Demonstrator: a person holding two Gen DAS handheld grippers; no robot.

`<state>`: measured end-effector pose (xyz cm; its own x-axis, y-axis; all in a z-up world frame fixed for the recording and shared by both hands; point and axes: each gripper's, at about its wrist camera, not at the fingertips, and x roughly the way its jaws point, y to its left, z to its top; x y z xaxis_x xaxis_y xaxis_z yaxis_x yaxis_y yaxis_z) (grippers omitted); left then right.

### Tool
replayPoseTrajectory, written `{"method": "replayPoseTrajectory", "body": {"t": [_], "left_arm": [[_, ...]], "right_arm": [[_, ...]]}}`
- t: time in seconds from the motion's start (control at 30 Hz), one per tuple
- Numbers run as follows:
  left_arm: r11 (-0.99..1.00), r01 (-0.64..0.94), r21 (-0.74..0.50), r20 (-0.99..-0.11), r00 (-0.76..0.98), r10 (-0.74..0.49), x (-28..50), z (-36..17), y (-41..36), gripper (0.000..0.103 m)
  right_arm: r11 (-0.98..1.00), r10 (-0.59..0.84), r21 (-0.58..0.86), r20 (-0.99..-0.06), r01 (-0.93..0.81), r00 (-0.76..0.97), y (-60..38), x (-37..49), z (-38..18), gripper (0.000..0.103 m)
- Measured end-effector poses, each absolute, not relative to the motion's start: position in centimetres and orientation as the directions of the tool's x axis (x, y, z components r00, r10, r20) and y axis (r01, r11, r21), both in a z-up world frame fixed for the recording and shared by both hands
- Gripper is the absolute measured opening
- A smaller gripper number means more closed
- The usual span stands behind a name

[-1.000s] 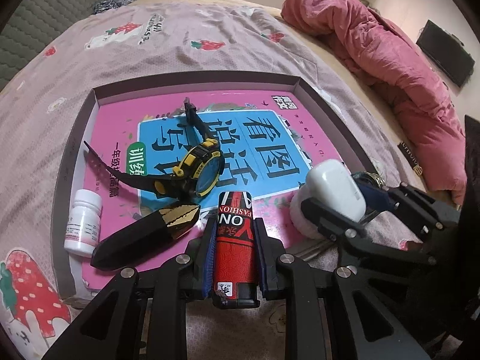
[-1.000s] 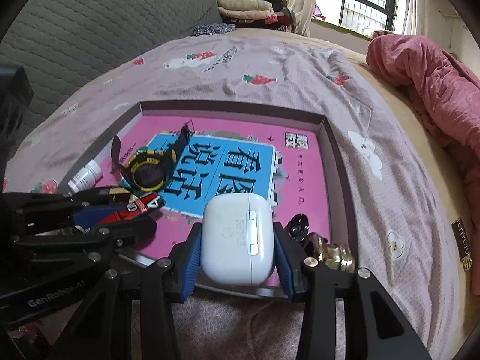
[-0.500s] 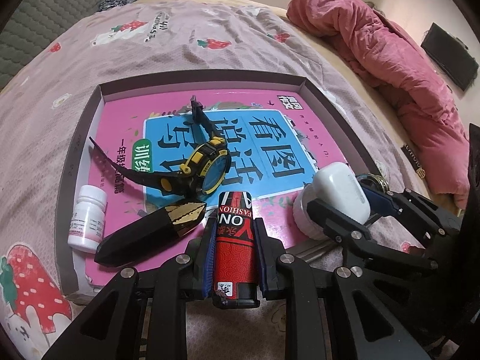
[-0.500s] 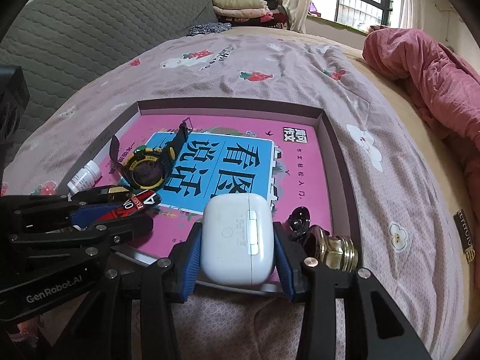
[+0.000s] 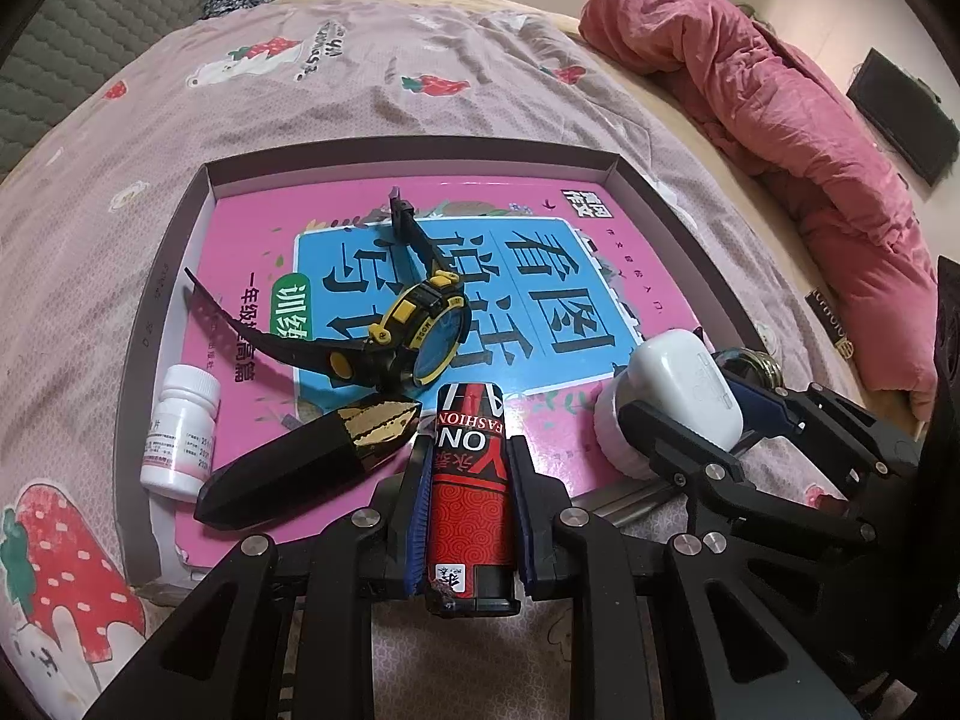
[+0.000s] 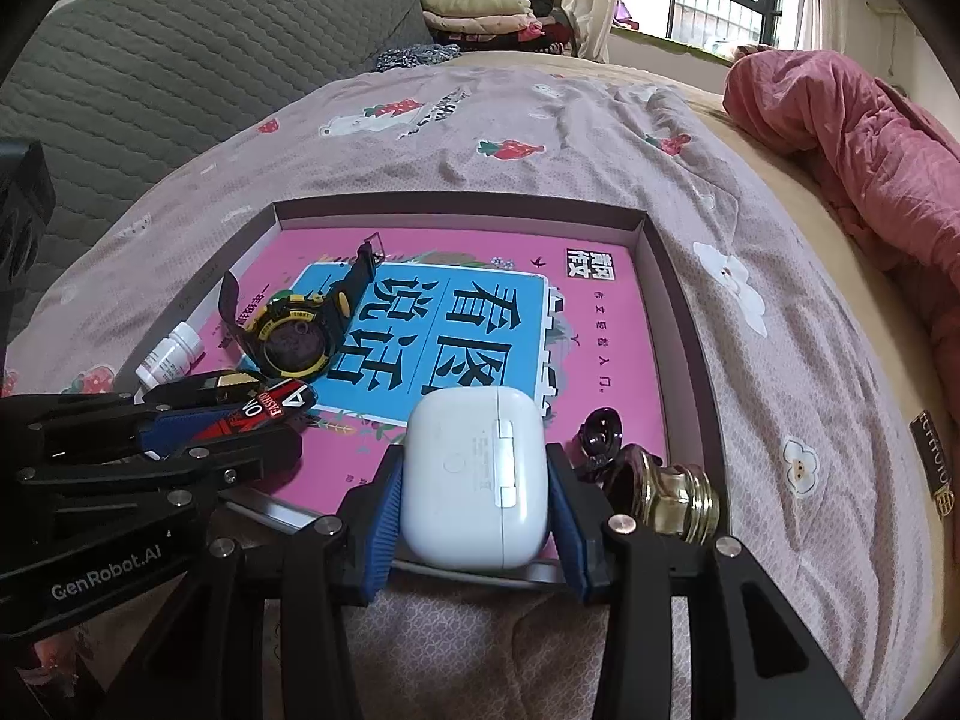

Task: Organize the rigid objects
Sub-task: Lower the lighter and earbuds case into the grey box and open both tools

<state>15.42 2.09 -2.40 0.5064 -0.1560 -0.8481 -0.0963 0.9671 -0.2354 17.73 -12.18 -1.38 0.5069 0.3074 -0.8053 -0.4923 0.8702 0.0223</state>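
My left gripper (image 5: 470,468) is shut on a red lighter (image 5: 471,480), held over the near edge of a shallow box (image 5: 414,153) lined with a pink and blue book. My right gripper (image 6: 474,480) is shut on a white earbud case (image 6: 474,480), also above the box's near edge; in the left wrist view that earbud case (image 5: 684,390) shows to the right. Inside the box lie a yellow and black watch (image 5: 414,330), a black and gold pointed case (image 5: 312,462) and a white pill bottle (image 5: 180,432).
A brass fitting (image 6: 678,498) and a dark shiny piece (image 6: 603,432) lie in the box's near right corner. The box rests on a bed with a strawberry-print sheet (image 6: 480,138). A pink quilt (image 5: 780,120) is heaped at the right, a grey quilted headboard (image 6: 180,72) at the left.
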Motion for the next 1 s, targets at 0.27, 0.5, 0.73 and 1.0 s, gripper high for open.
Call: {"method": "replayPoseTrajectory", "body": {"t": [0.27, 0.5, 0.73, 1.0], "left_arm": [[0.966, -0.102, -0.238, -0.851, 0.502, -0.156, 15.6, -2.5, 2.2, 0.023], [0.965, -0.111, -0.236, -0.857, 0.491, -0.153, 15.6, -2.9, 2.3, 0.023], [0.967, -0.109, -0.231, -0.858, 0.492, -0.150, 15.6, -2.9, 2.2, 0.023], [0.964, -0.115, -0.239, -0.856, 0.493, -0.153, 15.5, -2.8, 2.2, 0.023]], "right_arm": [[0.870, 0.314, 0.030, -0.802, -0.491, 0.508, -12.4, 17.6, -1.3, 0.046], [0.862, 0.337, 0.032, -0.781, -0.506, 0.526, -12.6, 16.9, -0.4, 0.046], [0.868, 0.352, 0.043, -0.757, -0.495, 0.550, -13.2, 16.8, 0.8, 0.046], [0.883, 0.349, 0.064, -0.753, -0.466, 0.558, -14.1, 16.8, 1.0, 0.049]]}}
